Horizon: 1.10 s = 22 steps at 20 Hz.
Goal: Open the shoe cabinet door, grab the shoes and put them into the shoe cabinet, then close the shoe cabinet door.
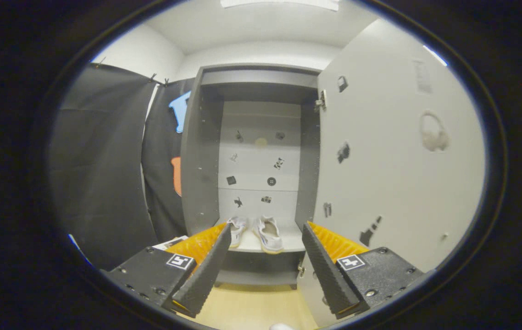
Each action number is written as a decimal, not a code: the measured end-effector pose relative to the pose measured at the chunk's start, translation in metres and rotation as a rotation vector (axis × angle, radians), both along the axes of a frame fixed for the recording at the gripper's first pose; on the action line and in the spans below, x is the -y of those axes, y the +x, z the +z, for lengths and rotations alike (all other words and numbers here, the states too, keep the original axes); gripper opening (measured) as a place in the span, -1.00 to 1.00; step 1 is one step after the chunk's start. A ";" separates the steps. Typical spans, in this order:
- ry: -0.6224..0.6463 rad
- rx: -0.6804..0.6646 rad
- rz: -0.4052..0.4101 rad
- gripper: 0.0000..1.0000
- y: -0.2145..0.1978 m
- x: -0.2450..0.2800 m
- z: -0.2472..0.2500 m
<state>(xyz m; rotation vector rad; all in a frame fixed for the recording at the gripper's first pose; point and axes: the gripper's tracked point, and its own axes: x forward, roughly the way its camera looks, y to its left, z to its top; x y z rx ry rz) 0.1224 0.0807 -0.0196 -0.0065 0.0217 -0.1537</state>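
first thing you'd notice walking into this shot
The tall grey shoe cabinet stands open straight ahead, its door swung out wide on the right. A pair of white shoes sits on its bottom shelf, just beyond the gripper, whose fingers are spread open and hold nothing.

The gripper (265,233) points straight forward and level, its two fingers spread wide apart with nothing held between them. The left finger (206,270) angles inward from its mounting block toward its tip, and the right finger (323,270) mirrors it, so the two form a broad V that narrows toward the tips yet leaves a clear gap. Ribbed pads face each other across that gap. Each finger's base block carries a small square marker on top. Both fingertips hang free in the air, touching nothing.
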 end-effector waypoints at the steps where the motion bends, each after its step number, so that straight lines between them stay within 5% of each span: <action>1: -0.002 0.000 -0.007 0.97 -0.018 0.004 -0.001; 12: -0.002 0.025 -0.132 0.98 -0.180 0.103 0.008; 18: 0.017 0.022 -0.231 0.98 -0.203 0.193 0.005; 22: 0.019 -0.002 -0.210 0.98 -0.178 0.240 -0.003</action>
